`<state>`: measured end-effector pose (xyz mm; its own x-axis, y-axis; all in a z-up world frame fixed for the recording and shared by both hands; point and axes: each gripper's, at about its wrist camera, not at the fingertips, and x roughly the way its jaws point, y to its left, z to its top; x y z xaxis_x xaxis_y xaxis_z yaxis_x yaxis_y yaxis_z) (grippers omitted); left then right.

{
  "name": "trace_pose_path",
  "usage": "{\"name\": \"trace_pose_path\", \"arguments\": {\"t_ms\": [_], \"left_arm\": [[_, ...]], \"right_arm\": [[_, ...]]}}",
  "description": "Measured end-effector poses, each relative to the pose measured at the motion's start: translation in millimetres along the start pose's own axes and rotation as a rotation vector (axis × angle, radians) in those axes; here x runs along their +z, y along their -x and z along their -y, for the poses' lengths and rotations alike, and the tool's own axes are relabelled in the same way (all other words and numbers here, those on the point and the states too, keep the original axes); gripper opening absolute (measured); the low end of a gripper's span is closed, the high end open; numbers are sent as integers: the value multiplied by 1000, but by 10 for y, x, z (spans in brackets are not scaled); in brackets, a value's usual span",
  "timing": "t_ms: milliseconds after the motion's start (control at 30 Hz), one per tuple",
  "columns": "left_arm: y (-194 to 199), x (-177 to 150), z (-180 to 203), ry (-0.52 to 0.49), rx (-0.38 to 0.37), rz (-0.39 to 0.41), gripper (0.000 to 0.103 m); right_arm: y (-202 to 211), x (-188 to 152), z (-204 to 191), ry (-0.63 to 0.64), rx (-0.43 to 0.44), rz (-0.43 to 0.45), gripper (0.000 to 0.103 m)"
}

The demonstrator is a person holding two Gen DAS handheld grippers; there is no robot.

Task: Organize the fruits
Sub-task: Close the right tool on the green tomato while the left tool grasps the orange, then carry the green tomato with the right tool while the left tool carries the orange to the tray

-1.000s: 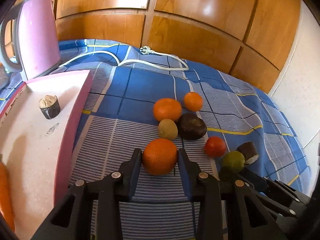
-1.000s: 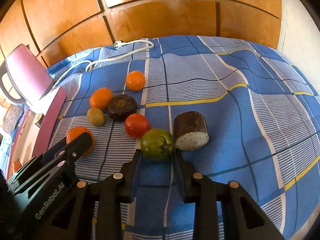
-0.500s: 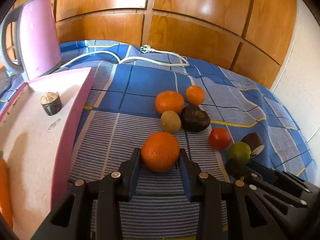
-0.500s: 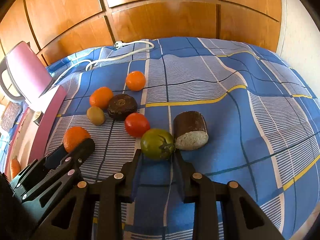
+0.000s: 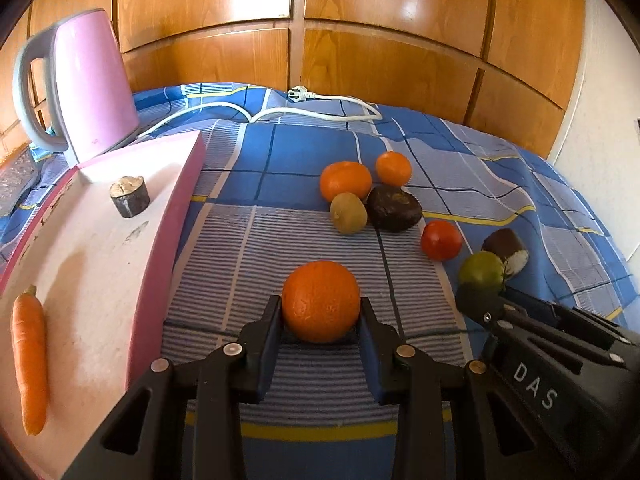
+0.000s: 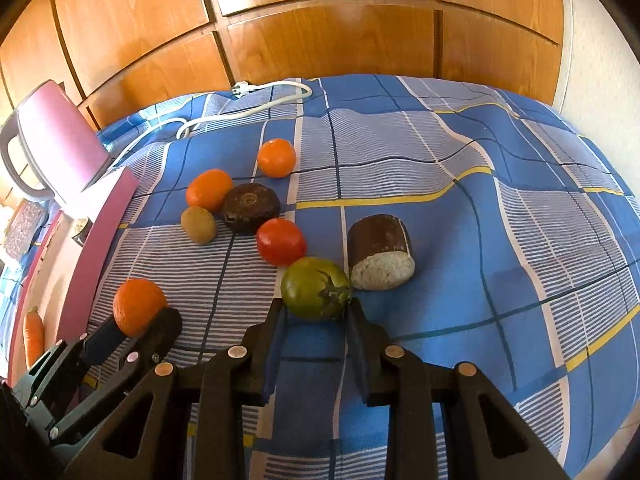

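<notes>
Broadly, a blue checked cloth [image 6: 500, 208] covers the whole surface, and everything else is placed from the dark brown round fruit [image 5: 394, 209] near its middle. Far to the left of that fruit stands a pink kettle [image 5: 94, 84], with a white cable [image 5: 320, 109] running behind the fruit along the wooden wall. Left of the fruit, in front of the kettle, lies a pink-edged tray [image 5: 176, 216] holding a carrot [image 5: 29, 364] and a small brown stub [image 5: 129, 196].

Nearer the camera than the dark fruit, a large orange [image 5: 321, 302] sits between the fingers of the left gripper [image 5: 320, 322], which is clamped on it. To the right and nearer, the right gripper [image 6: 316, 316] is closed on a green tomato [image 6: 315, 288], touching a brown chunk with a white cut face [image 6: 380, 252].

Behind the dark fruit rest two smaller oranges: one touching it on the left [image 5: 346, 181], one just behind [image 5: 393, 168]. A kiwi [image 5: 348, 213] lies just beside its left, and a red tomato [image 5: 441, 240] just to its right and nearer.
</notes>
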<state>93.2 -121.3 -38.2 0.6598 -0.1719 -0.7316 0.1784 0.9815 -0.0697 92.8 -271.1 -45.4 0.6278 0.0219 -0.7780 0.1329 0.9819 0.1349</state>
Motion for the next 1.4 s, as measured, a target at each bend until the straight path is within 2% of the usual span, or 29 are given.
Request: {"name": "trace_pose_path", "arguments": {"t_ms": [233, 367, 1033, 1400], "left_arm": [[89, -67, 22, -10, 6, -2, 35], [172, -112, -2, 8, -11, 4, 35], [432, -138, -40, 42, -12, 69, 35], [566, -113, -138, 83, 4, 140, 35]], "right_arm": [[32, -25, -3, -9, 18, -3, 30], [91, -32, 15, -26, 61, 9, 30], [306, -47, -17, -28, 103, 88, 30], [435, -49, -74, -13, 141, 146, 30]]}}
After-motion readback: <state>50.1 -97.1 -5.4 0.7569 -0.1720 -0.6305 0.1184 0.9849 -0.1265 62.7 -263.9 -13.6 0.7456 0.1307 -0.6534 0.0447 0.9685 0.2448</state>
